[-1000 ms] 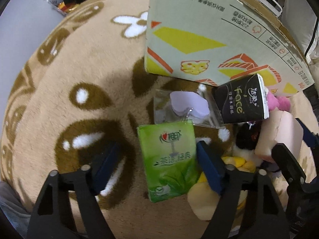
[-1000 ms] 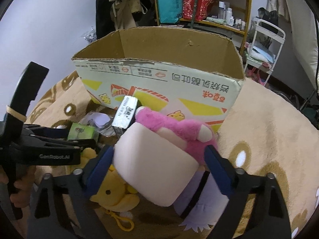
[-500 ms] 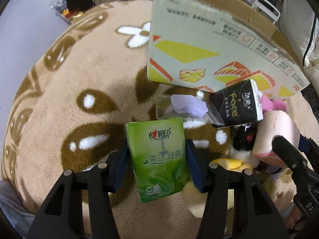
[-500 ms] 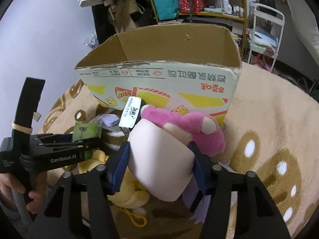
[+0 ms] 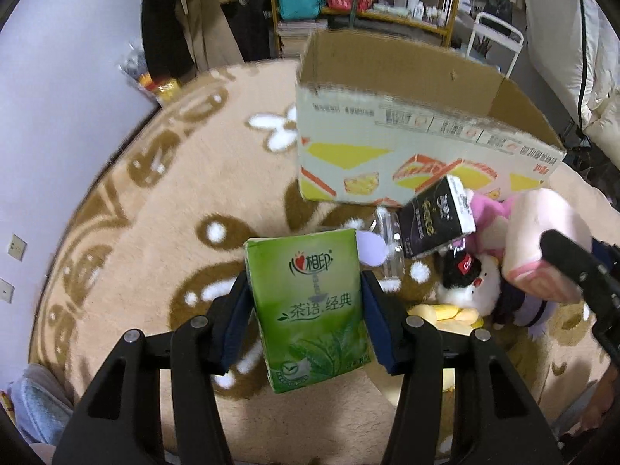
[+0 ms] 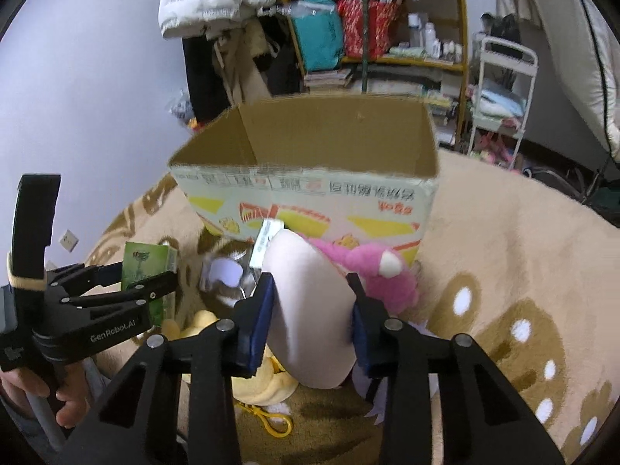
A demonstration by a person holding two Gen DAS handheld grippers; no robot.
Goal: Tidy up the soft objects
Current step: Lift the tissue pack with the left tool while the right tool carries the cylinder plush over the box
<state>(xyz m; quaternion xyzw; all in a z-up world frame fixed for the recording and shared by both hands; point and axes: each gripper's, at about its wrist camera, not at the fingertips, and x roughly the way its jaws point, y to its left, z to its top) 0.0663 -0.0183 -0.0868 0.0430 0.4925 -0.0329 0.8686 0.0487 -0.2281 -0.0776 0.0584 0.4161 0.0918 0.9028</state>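
two grippers: both were loaded, each worked by a person's hand
left gripper (image 5: 306,310): blue pads were pressed against the two sides of the green tissue pack (image 5: 308,308), jaws clamped on it; the pack stood upright between the fingers, clear of the rug (image 5: 155,213)
left gripper, other view: the same gripper (image 6: 149,283) came in from the left edge, green pack (image 6: 145,261) pinched at its tip, a hand (image 6: 42,391) wrapped round the handle below
right gripper (image 6: 312,321): jaws were closing, pads squeezing the sides of a pale pink cushion (image 6: 308,310); the cushion bulged above and below the pads
right gripper, other view: the cushion (image 5: 542,240) showed at the right edge with a black finger across it
pile: just in front of the cardboard box (image 5: 407,147) lay a pink plush (image 6: 376,275), a black tissue pack (image 5: 436,219) leaning tilted, a clear packet with a lilac piece (image 5: 372,252), a black-and-white plush (image 5: 471,279) and a yellow plush (image 6: 259,372)
box: open at the top, printed front wall facing the cameras, standing on the rug; inside could not be seen to the bottom
rug: tan, round, brown-and-white pattern
background: shelving (image 6: 387,19) packed with bags and bottles, a white cart (image 6: 500,104) to its right
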